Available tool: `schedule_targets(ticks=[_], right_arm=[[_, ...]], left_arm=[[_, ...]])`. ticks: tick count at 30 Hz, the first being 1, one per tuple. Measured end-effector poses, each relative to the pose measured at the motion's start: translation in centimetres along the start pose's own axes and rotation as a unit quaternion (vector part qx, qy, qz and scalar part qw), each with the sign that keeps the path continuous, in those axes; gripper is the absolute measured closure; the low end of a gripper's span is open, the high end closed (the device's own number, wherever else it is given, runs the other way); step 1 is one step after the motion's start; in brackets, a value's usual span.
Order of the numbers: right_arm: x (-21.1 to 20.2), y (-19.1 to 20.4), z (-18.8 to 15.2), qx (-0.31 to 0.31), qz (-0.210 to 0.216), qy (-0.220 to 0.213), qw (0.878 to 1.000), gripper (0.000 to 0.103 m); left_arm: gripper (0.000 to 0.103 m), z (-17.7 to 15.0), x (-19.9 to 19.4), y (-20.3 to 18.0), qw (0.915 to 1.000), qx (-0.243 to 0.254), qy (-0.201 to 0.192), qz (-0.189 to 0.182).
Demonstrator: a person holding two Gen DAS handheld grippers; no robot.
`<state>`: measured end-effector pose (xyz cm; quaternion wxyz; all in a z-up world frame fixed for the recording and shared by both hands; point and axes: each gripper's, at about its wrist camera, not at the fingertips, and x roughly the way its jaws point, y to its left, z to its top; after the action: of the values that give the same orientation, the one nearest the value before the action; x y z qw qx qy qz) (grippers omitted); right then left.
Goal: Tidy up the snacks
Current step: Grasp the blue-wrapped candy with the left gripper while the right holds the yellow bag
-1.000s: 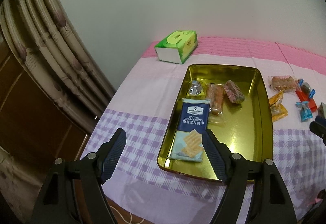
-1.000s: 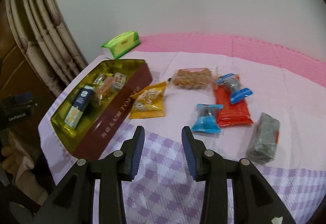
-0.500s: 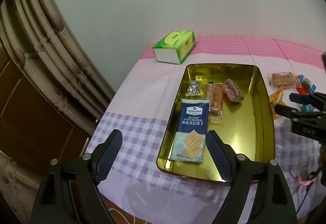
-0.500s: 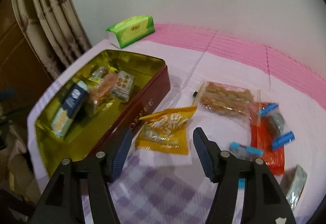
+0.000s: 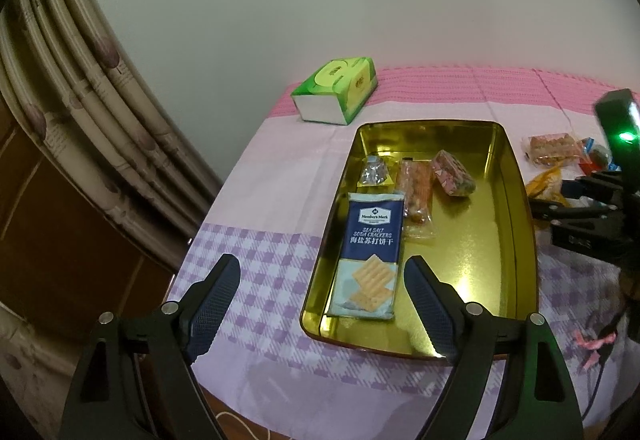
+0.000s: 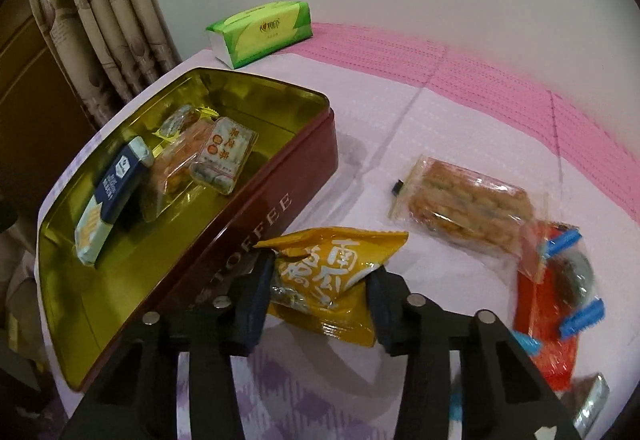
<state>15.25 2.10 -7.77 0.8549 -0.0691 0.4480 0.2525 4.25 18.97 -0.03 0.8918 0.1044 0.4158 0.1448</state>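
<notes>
A gold-lined toffee tin (image 5: 516,199) with a dark red wall (image 6: 260,220) lies on the pink and purple cloth. Inside are a blue soda cracker pack (image 5: 370,252), an orange bar, a pink-white bar and a small silver sweet. My left gripper (image 5: 320,264) hangs open over the tin's near end, nothing between its fingers. My right gripper (image 6: 322,272) is beside the tin's right wall; its jaws are closing and the pads pinch a yellow snack packet (image 6: 332,260), which crumples between them. In the left wrist view the right gripper (image 5: 576,199) shows at the right edge.
A clear pack of peanut brittle (image 6: 468,199), a red packet (image 6: 548,320), blue-ended sweets (image 6: 576,272) and a grey packet (image 6: 592,404) lie to the right. A green tissue pack (image 5: 338,93) sits at the back by the wall. Curtains (image 5: 80,99) hang left of the table edge.
My right gripper moved left toward the tin, opened over the yellow packet, then closed on it. The left gripper's jaws widened slightly; it stayed in place.
</notes>
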Motion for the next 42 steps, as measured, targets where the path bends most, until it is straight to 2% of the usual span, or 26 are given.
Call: schedule_targets(ticks=[6, 11, 17, 21, 26, 29, 35, 37, 39, 42], right_arm=[[-7.5, -1.1, -3.8, 0.037, -0.002, -0.053, 0.998, 0.064], [-13.0, -5.8, -8.3, 0.099, -0.070, -0.077, 0.990, 0.064], [-16.6, -13.3, -14.7, 0.176, -0.173, -0.069, 0.966, 0.064], [-17.9, -16.4, -18.5, 0.217, -0.207, -0.069, 0.952, 0.064], [-18.5, -18.5, -21.8, 0.244, -0.227, -0.069, 0.940, 0.064], [-18.7, -19.3, -22.8, 0.267, -0.219, -0.079, 0.935, 0.064], [-19.1, -20.4, -24.0, 0.282, -0.202, -0.091, 0.934, 0.063], [-19.2, -20.6, -24.2, 0.288, -0.194, -0.098, 0.933, 0.063], [-19.3, -20.6, -24.3, 0.293, -0.187, -0.101, 0.932, 0.063], [-19.3, -20.8, -24.4, 0.294, -0.178, -0.102, 0.934, 0.063]], left_arm=[[0.019, -0.1, -0.3, -0.3, 1.0000, 0.003, -0.009, 0.003], [0.019, -0.2, -1.2, -0.4, 0.9998, 0.005, -0.020, 0.003], [0.019, -0.6, -2.6, -2.0, 0.9979, 0.040, -0.050, 0.009], [0.019, -0.7, -3.9, -3.5, 0.9954, 0.067, -0.067, -0.014], [0.019, -0.9, -5.6, -6.4, 0.9887, 0.110, -0.067, -0.077], [0.019, -0.7, -6.6, -8.5, 0.9815, 0.140, -0.067, -0.112], [0.019, 1.1, -8.3, -13.9, 0.9545, 0.195, -0.074, -0.213], [0.019, 2.2, -7.7, -15.9, 0.9477, 0.208, -0.062, -0.234], [0.019, 3.1, -6.7, -17.3, 0.9465, 0.209, -0.045, -0.242], [0.019, 4.8, -4.0, -19.4, 0.9451, 0.182, 0.008, -0.271]])
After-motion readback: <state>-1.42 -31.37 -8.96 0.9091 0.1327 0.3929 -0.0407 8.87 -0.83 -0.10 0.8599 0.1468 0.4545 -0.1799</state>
